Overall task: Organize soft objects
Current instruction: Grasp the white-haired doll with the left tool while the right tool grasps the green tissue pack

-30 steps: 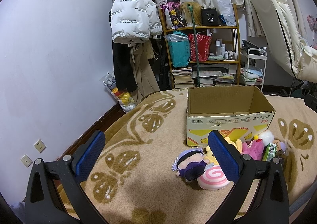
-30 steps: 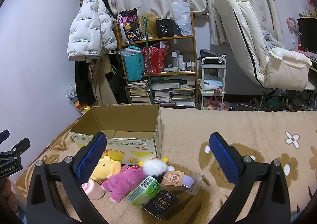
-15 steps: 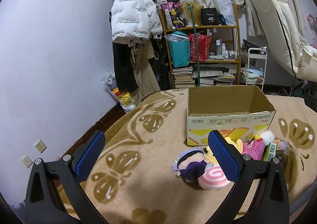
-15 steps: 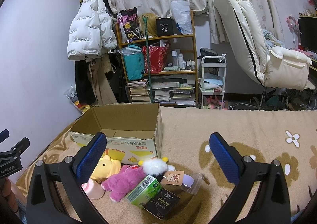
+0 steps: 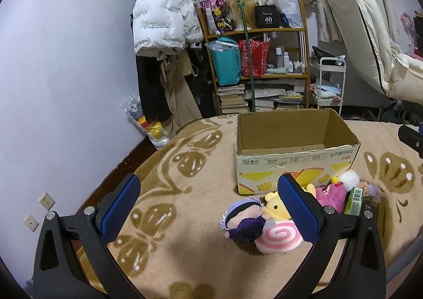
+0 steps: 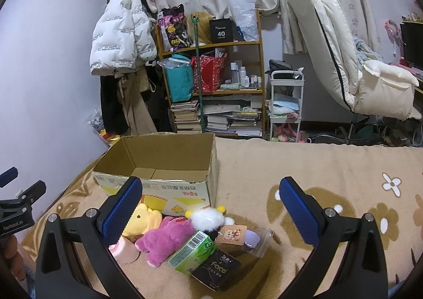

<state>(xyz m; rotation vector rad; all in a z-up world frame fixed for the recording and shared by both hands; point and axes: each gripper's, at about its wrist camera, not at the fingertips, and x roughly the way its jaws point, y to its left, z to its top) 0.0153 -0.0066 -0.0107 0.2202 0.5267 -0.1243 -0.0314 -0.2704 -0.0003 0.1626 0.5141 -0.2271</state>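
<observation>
- L gripper [image 5: 208,204]: I've got it spread wide, nothing held.
- R gripper [image 6: 211,206]: same, released.
- Plush toys [image 6: 166,241] lie near side of cardboard box [image 6: 158,164], on blanket [image 6: 330,167].

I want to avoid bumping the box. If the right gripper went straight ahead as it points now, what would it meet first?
Probably the bare blanket just right of the cardboard box: the open right gripper aims past the box's corner, with the toy pile lower left. Depth is unclear.

I see a tan blanket-covered bed [image 5: 185,246] (brown flower pattern) carrying an open cardboard box [image 5: 293,159], with plush toys [image 6: 169,238] and small packets [image 6: 195,254] heaped just before it.
</observation>
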